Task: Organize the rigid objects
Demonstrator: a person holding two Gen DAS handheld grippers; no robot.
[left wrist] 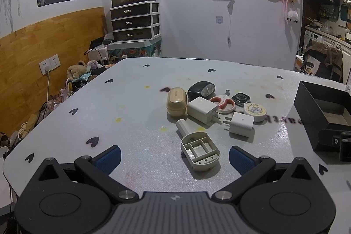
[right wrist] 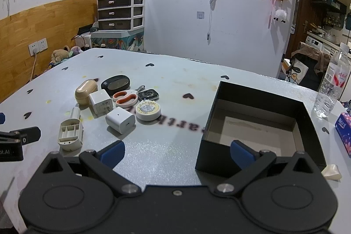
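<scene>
A cluster of small items lies on the grey table: a beige ribbed plastic shell [left wrist: 200,151] [right wrist: 70,134], two white chargers [left wrist: 203,109] [left wrist: 241,124] [right wrist: 120,119], a tan case [left wrist: 176,101] [right wrist: 85,91], a dark oval case [left wrist: 201,88] [right wrist: 115,82], orange-handled scissors [left wrist: 222,102] [right wrist: 125,98], a smartwatch [left wrist: 240,99] [right wrist: 148,94] and a round tape measure [left wrist: 255,110] [right wrist: 148,110]. An empty black box [right wrist: 258,93] [left wrist: 316,102] stands to the right. My left gripper [left wrist: 174,158] is open just short of the shell. My right gripper [right wrist: 177,152] is open, its right finger against the box's near-left corner.
A water bottle [right wrist: 332,84] and a tissue pack [right wrist: 344,135] stand right of the box, and a pale scrap [right wrist: 332,171] lies at its near right corner. Drawers [left wrist: 134,21] and a tank stand behind the table. The table's left edge drops to clutter on the floor.
</scene>
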